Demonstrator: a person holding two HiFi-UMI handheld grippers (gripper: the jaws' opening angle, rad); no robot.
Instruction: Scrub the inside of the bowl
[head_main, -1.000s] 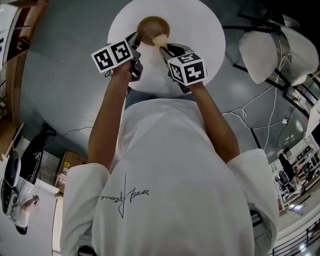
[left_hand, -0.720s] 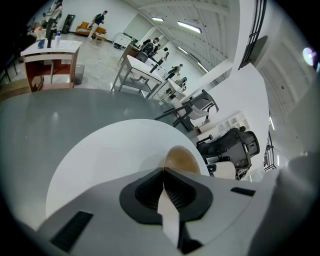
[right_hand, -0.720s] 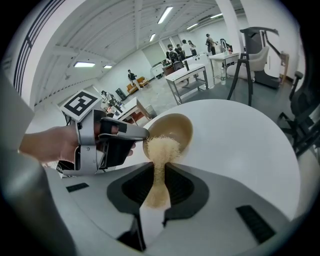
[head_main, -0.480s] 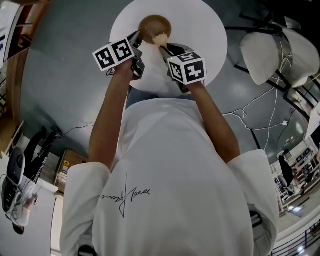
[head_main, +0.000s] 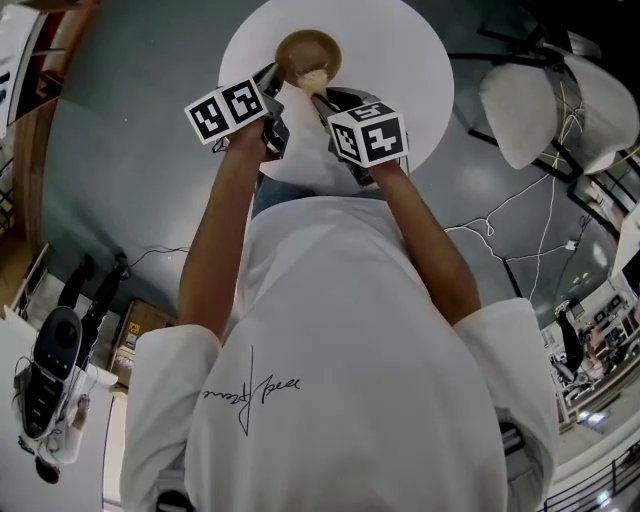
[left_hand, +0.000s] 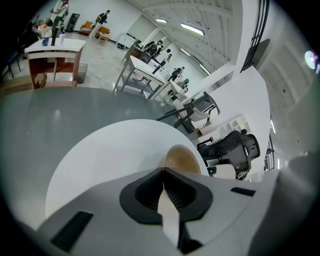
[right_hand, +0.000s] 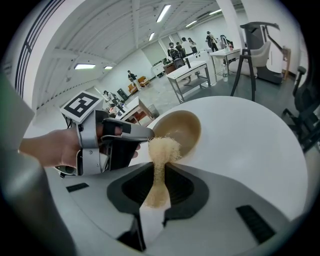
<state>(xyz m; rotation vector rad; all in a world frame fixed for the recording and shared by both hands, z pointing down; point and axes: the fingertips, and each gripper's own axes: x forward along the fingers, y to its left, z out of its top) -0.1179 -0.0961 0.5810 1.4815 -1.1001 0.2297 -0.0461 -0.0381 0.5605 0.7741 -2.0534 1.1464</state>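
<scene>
A brown bowl (head_main: 305, 48) stands on a round white table (head_main: 392, 50). My left gripper (head_main: 274, 77) comes in from the bowl's left, and its jaws are shut on the bowl's rim. In the left gripper view the bowl (left_hand: 184, 160) lies just beyond the closed left gripper (left_hand: 163, 172). My right gripper (right_hand: 159, 186) is shut on a tan sponge (right_hand: 163, 149). The sponge's free end hangs over the near rim of the bowl (right_hand: 186, 125). In the right gripper view the left gripper (right_hand: 149, 135) touches that rim at the left.
Two white chairs (head_main: 535, 100) stand right of the table, with cables (head_main: 500, 215) on the grey floor. A black chair (left_hand: 231, 147) sits past the table's far side. A tripod (right_hand: 245, 70), work tables and people are far off in the hall.
My right gripper has shifted slightly left and the sponge has moved a little further over the bowl. The left gripper and bowl stay where they were.
</scene>
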